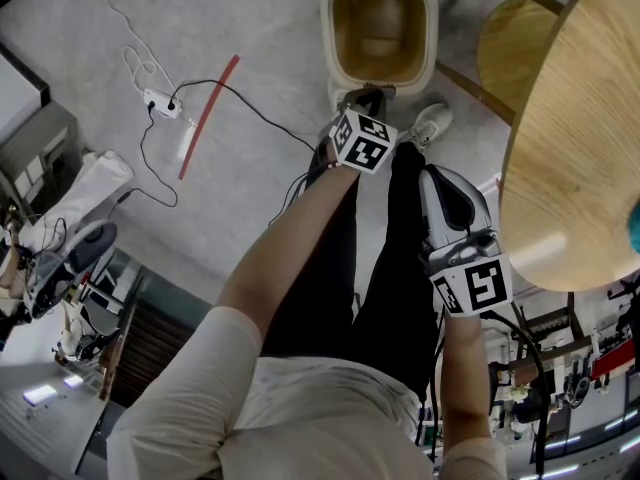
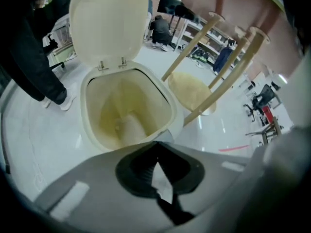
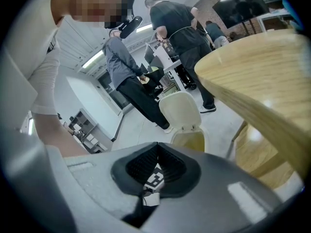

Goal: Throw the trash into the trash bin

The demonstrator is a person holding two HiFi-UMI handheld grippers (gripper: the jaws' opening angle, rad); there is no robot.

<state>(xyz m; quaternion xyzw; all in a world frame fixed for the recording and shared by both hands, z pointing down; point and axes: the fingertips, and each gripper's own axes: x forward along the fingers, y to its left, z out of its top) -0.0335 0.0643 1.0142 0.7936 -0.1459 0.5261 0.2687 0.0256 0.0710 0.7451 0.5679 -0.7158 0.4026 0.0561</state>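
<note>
Cream trash bin [image 2: 88,111] stood open, pale lump [image 2: 130,126] inside likely the trash; left tool [image 2: 156,145] above it and right tool [image 3: 156,147] both closed empty, so task looked done.

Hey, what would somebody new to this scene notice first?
The cream plastic trash bin stands on the grey floor with its lid flipped open. The left hand-held gripper hangs at the bin's near edge, pointing down toward it with its jaws together. A large round light-wood table fills the right side of the head view.
</note>
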